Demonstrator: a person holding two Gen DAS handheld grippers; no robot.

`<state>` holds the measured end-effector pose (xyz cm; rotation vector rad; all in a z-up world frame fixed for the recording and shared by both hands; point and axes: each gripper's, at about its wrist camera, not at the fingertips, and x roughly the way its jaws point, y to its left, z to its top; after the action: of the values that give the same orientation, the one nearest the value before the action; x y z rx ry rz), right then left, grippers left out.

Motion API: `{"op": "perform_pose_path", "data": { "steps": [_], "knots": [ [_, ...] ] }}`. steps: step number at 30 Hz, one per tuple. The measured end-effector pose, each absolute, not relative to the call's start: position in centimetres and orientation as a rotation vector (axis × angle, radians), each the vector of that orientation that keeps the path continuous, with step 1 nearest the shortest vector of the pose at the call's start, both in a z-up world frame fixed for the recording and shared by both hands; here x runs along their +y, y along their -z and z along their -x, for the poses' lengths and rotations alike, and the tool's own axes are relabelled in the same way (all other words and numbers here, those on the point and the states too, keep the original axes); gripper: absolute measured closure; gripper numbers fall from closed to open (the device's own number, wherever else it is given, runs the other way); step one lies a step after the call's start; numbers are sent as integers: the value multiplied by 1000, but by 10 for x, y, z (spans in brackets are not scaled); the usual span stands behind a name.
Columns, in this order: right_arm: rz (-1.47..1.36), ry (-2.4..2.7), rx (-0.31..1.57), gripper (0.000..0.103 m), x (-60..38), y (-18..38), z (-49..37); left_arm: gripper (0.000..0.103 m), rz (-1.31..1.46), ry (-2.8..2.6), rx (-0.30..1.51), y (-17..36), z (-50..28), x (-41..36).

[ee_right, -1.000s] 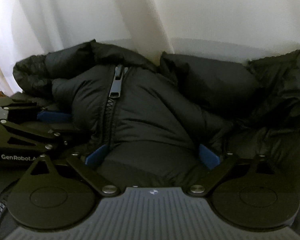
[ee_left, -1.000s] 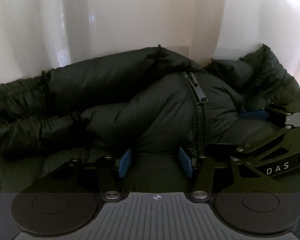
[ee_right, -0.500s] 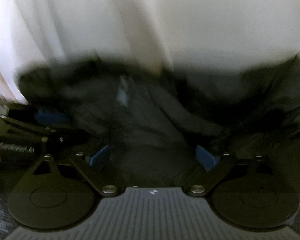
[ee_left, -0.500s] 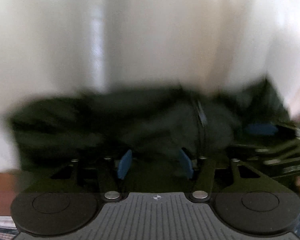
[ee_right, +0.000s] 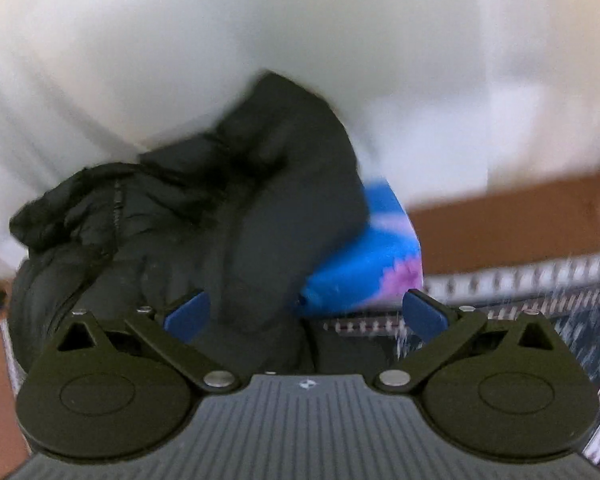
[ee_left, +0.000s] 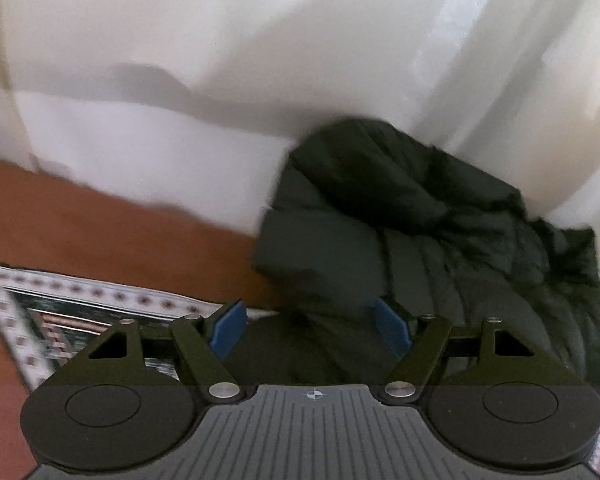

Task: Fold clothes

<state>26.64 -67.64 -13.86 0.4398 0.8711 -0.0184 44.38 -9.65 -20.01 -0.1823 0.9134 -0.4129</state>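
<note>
A black puffer jacket [ee_left: 428, 236] lies bundled against white curtains; it also shows in the right wrist view [ee_right: 204, 224]. My left gripper [ee_left: 312, 330] is open, its blue pads either side of the jacket's near edge at the jacket's left end. My right gripper [ee_right: 306, 316] is open wide at the jacket's right end, with its left pad against the fabric. A blue and pink folded garment [ee_right: 376, 264] lies just right of the jacket, partly hidden behind it.
White curtains [ee_left: 260, 60] hang behind the jacket. A patterned rug [ee_left: 80, 300] lies on a brown floor [ee_left: 100, 224]; the rug also shows in the right wrist view [ee_right: 540, 280].
Both grippers have pulled back and swung apart, the left view to the left and the right view to the right. The jaws have opened wider. The rug, floor and blue garment have come into view.
</note>
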Motion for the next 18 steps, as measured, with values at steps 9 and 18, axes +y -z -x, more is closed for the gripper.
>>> {"op": "perform_pose_path", "data": {
  "steps": [9,18],
  "knots": [
    [-603,-64,947,1,-675,196,-294,10,257,493,1014,244,-477,-98],
    [-860,-141,919,0,-686,236,-290,7,421,591,1088,272,-489,-89]
  ]
}}
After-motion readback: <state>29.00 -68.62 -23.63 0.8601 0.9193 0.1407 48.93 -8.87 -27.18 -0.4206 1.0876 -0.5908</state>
